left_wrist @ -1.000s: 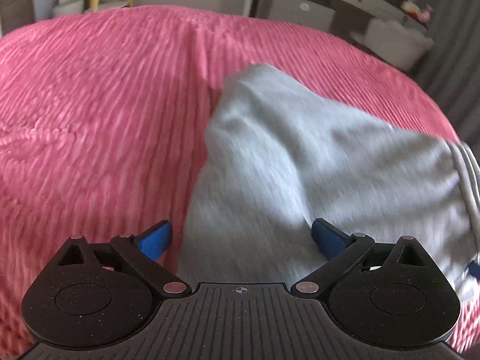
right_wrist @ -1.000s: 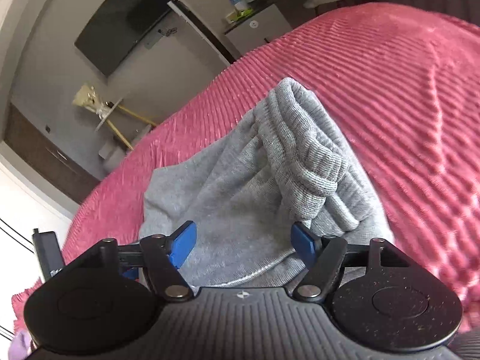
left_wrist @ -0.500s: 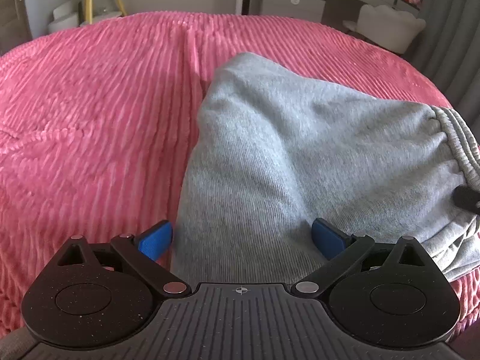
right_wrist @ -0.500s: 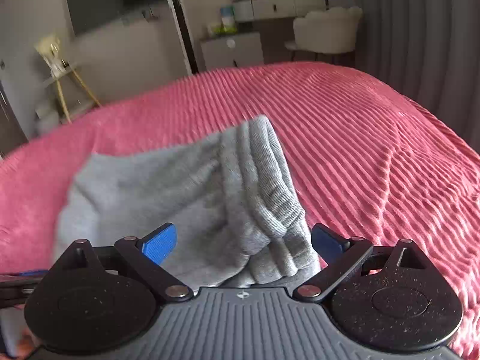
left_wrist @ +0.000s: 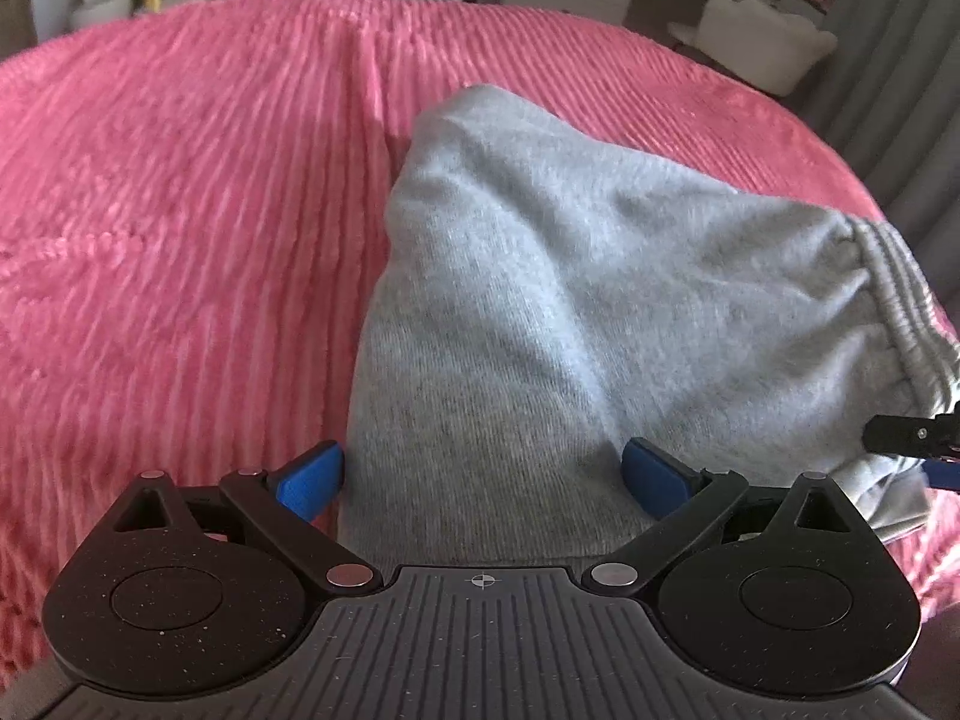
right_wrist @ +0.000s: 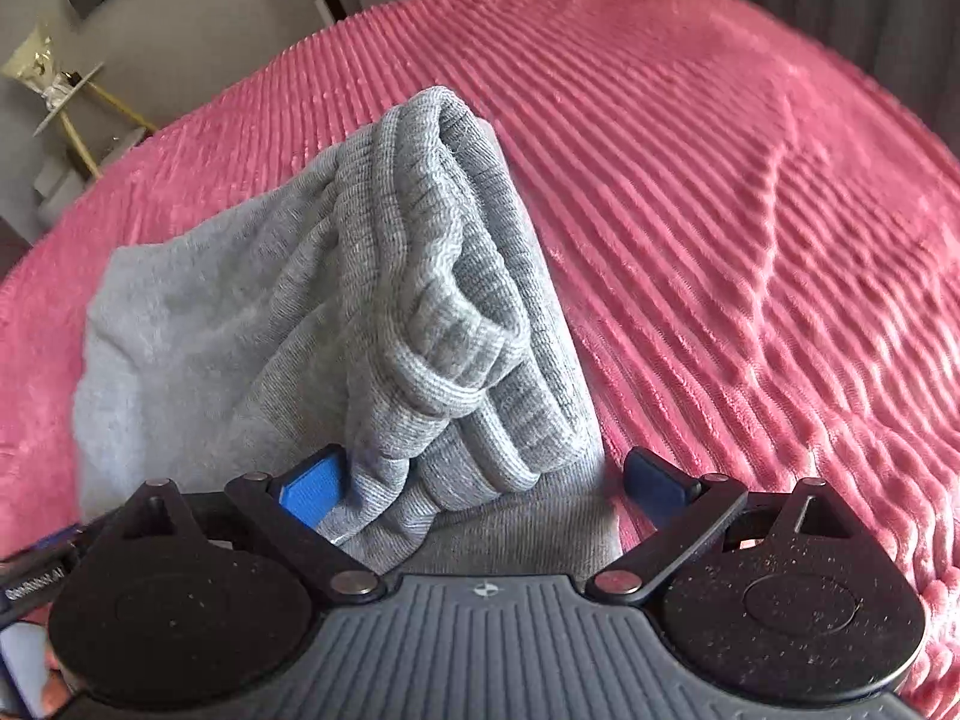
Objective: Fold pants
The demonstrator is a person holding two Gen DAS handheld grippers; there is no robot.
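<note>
Grey sweatpants lie folded in a compact bundle on the pink bedspread. My left gripper hovers over the bundle's near end, open; its left pad sits just off the cloth's edge. In the right wrist view the ribbed waistband and cuffs are stacked on top of the pants. My right gripper stands wide open over that ribbed end; its left pad brushes the folds and the right pad is apart. The right gripper's tip shows at the left view's right edge.
The ribbed pink bedspread stretches around the pants on all sides. Behind the bed stand a white chair, a dresser, a grey curtain and a small side table with yellow legs.
The right gripper's jaws have spread wider and the gripper has swung round over the ribbed end. The left gripper has stayed open above the pants, barely shifting.
</note>
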